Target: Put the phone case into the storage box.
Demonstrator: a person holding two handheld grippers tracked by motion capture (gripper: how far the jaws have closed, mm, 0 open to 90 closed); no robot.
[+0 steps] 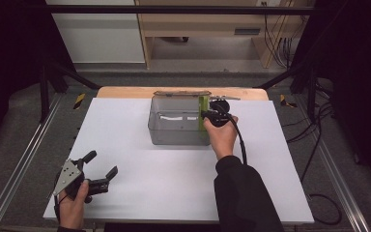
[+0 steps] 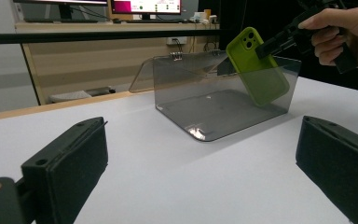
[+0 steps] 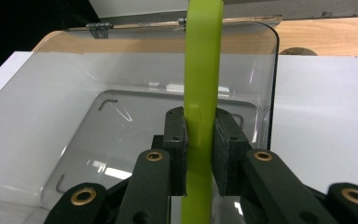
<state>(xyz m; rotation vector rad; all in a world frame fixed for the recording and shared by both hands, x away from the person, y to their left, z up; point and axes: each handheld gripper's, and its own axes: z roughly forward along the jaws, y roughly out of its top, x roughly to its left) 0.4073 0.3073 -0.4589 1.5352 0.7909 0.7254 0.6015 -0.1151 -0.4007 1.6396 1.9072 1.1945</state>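
Biggest risk here: green phone (image 2: 256, 65) slipping or tipping, since pinched only by its thin edges near one end, long body hanging down into the clear box (image 1: 178, 126). Could also clip the box wall going down, being right next to the right-hand side, or drop hard onto the floor of it if let go too early. Right gripper (image 3: 199, 149) clamped on the phone, pads pressing both sides, phone standing on edge between them, half inside the box over the table (image 1: 140, 159). Left gripper (image 1: 99, 166) spread wide, holding nothing, parked near the front-left corner.
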